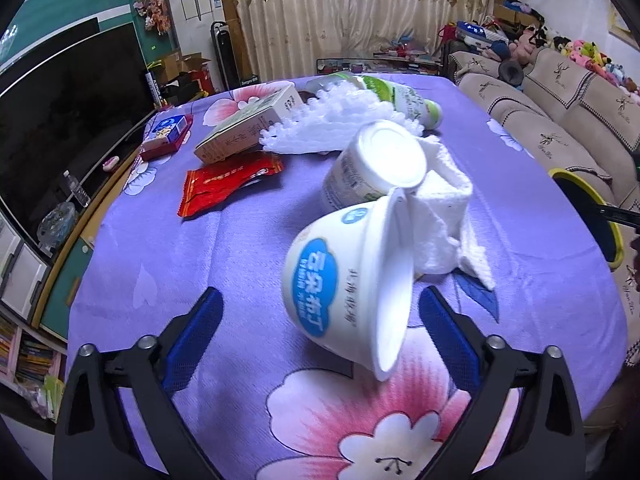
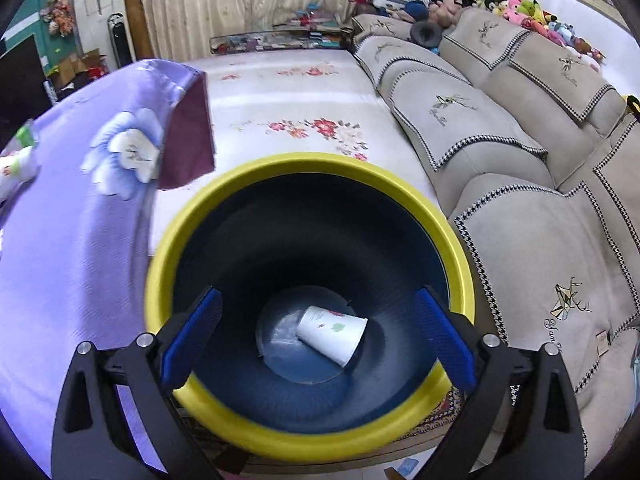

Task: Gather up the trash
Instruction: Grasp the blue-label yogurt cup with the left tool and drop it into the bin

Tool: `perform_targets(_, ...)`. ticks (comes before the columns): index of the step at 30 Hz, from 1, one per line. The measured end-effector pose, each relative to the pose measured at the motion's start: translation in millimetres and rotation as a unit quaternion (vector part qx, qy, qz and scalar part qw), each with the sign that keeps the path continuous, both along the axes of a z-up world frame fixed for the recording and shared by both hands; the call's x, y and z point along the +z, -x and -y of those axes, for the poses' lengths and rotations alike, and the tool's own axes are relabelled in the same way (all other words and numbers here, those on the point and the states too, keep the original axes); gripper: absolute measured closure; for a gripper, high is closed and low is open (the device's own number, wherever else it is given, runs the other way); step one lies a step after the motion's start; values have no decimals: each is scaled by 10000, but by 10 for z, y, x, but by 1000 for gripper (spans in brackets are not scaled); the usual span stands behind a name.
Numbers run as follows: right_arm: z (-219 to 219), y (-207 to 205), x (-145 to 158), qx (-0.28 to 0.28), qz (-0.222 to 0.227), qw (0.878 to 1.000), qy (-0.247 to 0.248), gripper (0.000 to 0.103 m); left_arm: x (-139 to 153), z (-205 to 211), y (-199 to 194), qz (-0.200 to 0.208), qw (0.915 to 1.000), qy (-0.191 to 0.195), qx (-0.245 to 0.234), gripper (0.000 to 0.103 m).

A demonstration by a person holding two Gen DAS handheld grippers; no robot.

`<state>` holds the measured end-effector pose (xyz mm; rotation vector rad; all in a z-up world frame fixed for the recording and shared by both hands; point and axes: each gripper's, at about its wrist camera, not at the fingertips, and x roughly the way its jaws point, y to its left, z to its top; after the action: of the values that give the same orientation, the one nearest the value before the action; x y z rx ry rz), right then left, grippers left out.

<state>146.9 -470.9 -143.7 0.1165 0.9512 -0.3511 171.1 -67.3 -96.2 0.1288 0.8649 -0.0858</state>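
**Both grippers released, one cup already binned**

The left gripper [image 1: 320, 316] has its fingers spread either side of a tipped pudding cup [image 1: 344, 276] on the desk [image 1: 200, 248], not pressing it. A second cup [image 1: 376, 168] partly hides a white cloth [image 1: 444, 216]. The right gripper [image 2: 318, 334] hangs released above the yellow-rimmed bin [image 2: 308, 164], where a paper cup [image 2: 332, 334] lies; the bin's near edge is hidden by the fingers.

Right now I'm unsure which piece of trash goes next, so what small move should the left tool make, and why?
Probably ease the left tool forward and close on the pudding cup. It lies tipped on the purple cloth between the open fingers, untouched, nearest of the trash. The right tool is open and empty over the yellow-rimmed bin, where one cup already lies.
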Motion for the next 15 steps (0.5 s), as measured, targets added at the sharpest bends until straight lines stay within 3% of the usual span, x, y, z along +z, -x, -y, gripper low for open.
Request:
perform_targets(4, -101, 78, 72, 116, 89, 9999, 8, 10, -43, -99, -56, -138, 9998, 111, 45, 32)
perform_targets(9, -219, 103, 145, 267, 173, 9995, 0, 10, -85, -217, -58, -252, 9990, 350, 79, 72)
perform_targets(10, -234, 107, 158, 286, 189, 9994, 4, 10, -91, -261, -64, -285, 9986, 430, 107, 76)
perform_targets(12, -264, 123, 190, 321, 234, 9992, 13, 10, -98, -352, -69, -292, 9978, 580, 123, 96)
perform_targets(15, -300, 145, 218, 358, 277, 9990, -14, 10, -79, -421, -47, -275, 9974, 654, 83, 98)
